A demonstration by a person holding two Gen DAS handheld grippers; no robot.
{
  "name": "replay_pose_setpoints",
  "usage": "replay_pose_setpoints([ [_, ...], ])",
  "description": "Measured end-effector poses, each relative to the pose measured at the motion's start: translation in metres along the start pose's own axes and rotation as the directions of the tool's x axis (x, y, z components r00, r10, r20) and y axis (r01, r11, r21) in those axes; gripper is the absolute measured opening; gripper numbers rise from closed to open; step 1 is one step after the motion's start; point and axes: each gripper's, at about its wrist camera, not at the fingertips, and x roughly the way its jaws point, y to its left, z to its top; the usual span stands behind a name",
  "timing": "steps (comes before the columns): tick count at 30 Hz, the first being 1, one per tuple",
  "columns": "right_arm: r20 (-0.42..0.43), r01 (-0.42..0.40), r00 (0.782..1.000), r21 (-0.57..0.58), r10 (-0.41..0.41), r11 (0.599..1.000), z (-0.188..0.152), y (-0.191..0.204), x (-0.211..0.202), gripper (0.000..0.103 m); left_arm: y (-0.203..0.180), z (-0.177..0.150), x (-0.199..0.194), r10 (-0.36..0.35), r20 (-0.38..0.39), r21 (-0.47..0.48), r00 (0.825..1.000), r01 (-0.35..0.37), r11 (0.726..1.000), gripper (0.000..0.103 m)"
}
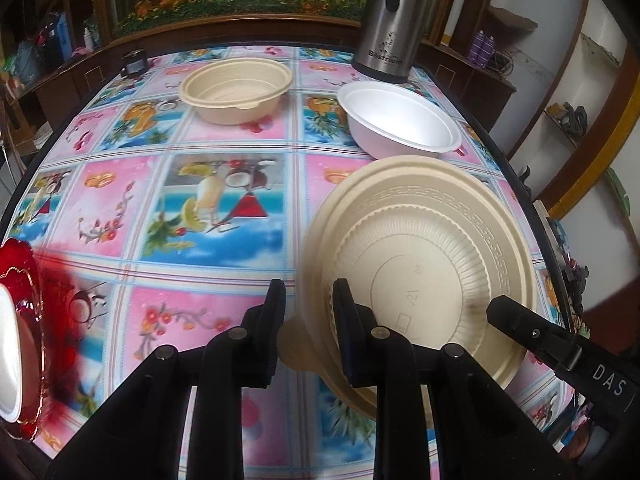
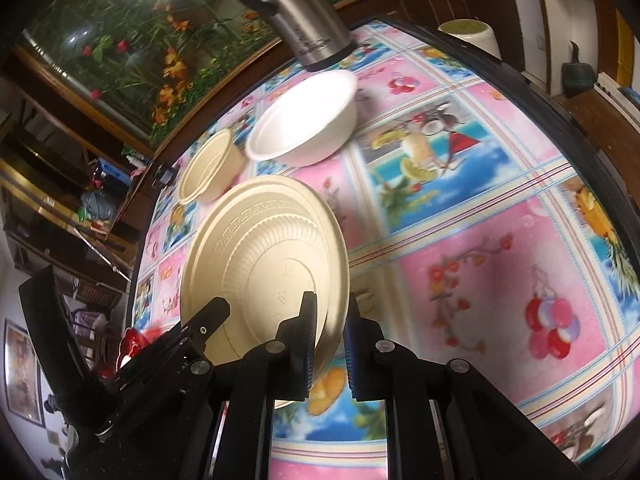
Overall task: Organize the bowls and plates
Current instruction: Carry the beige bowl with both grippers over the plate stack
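A beige plate (image 1: 436, 248) is held tilted above the table, its underside toward both cameras. My left gripper (image 1: 308, 304) is shut on its left rim. My right gripper (image 2: 330, 316) is shut on its other rim (image 2: 336, 280); one of its fingers (image 1: 516, 320) shows at the right of the left wrist view. A beige bowl (image 1: 236, 88) and a white bowl (image 1: 400, 120) stand upright farther back; both also show in the right wrist view, the beige bowl (image 2: 208, 168) left of the white bowl (image 2: 304, 120).
A steel thermos (image 1: 388, 20) stands behind the white bowl. A red glass plate (image 1: 24, 280) with a white dish (image 1: 8, 352) on it lies at the left table edge. The table has a floral cloth (image 1: 200, 200). Shelves and a cabinet surround it.
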Motion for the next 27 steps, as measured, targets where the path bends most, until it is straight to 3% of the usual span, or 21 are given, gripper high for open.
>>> replay_pose_setpoints([
  [27, -0.016, -0.036, 0.999, -0.083, 0.035, 0.996, -0.033, 0.041, 0.0, 0.013, 0.045, -0.027, -0.026, 0.014, 0.037, -0.057, 0.999, -0.012, 0.998, 0.022],
])
